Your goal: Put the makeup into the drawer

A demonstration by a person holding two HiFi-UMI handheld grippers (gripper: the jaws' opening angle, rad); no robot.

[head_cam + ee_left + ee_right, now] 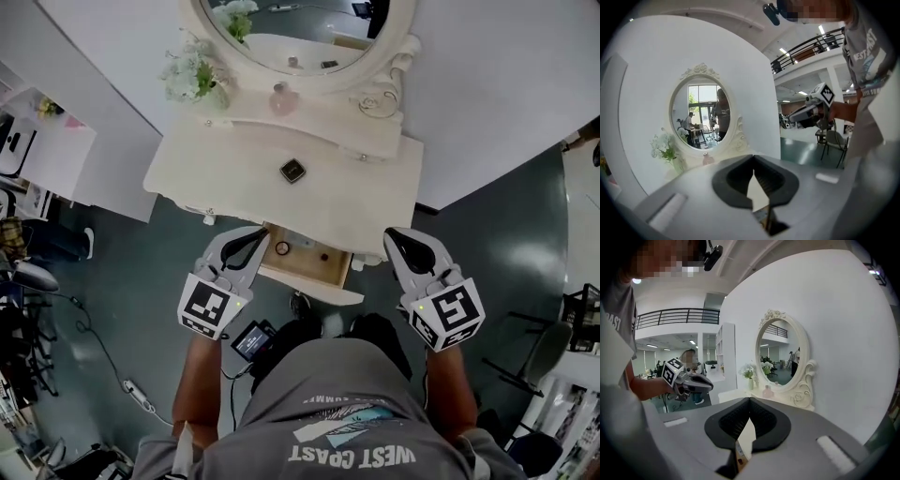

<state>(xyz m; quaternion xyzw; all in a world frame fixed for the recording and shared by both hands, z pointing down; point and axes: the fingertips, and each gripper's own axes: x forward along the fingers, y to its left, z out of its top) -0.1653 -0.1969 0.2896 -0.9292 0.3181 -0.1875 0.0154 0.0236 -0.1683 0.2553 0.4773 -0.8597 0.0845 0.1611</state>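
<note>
Left tool (255, 236) shut, jaw tips meeting, nothing between them; right tool (398, 237) the same, closed and empty. Both hang off the front edge of the bench (375, 187), one to each side of the open drawer (309, 281), well apart from each other. The makeup, a small dark square compact (292, 171), lies flat on the bench top near the middle, just ahead of the raised back shelf, touched by neither tool. The drawer already holds a dark ring (282, 248) and another small item I cannot identify. Likely trouble: neither tool can take the compact until its jaws part, so coming in closed would only shove the piece toward the back edge. The compact looks thin and low, so I judge that pads closing too high would skate over its lid and flick it sideways, perhaps off a bench edge to the floor. A reach carried too far risks the pink bottle (283, 98) on the back shelf, and the flowers (192, 75) at the back left corner beside the mirror (375, 70). The drawer front juts out between the tools; a knock from a wrist or tool body could push it shut before the drop. Releasing high over the drawer may land the compact on the ring.
</note>
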